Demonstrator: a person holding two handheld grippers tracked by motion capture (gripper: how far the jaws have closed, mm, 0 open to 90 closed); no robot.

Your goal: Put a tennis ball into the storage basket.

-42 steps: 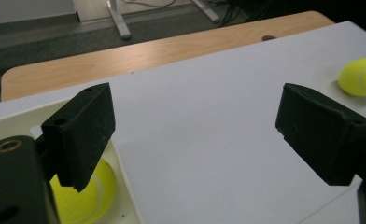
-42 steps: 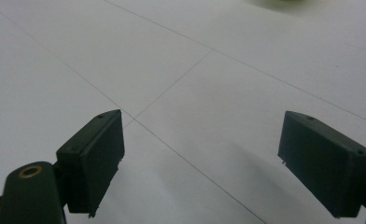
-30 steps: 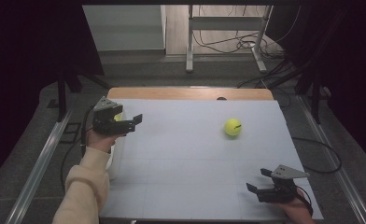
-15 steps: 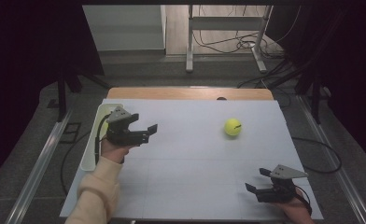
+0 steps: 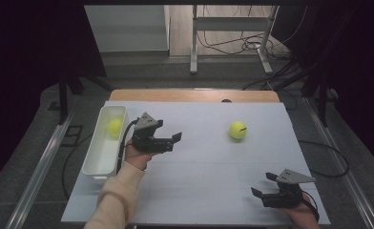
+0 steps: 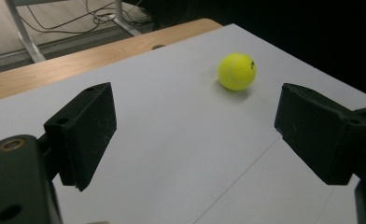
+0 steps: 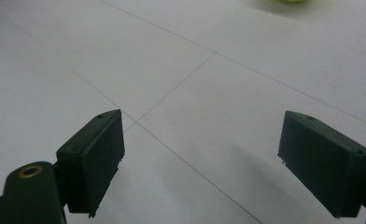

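Left gripper [image 5: 174, 141] hangs above the table's left-centre, held in the person's left hand [image 5: 136, 156], the forearm in a cream sleeve [image 5: 112, 200] reaching up from the bottom edge. Its jaws point to the right across the table and stand wide apart with nothing between them, the grey three-cornered plate [image 5: 147, 120] riding on top. Down at the near right corner, the right gripper [image 5: 264, 185] sits low, gripped by the right hand [image 5: 299, 215], jaws aimed leftward and spread wide as well, bare between them. The two grippers are well apart.
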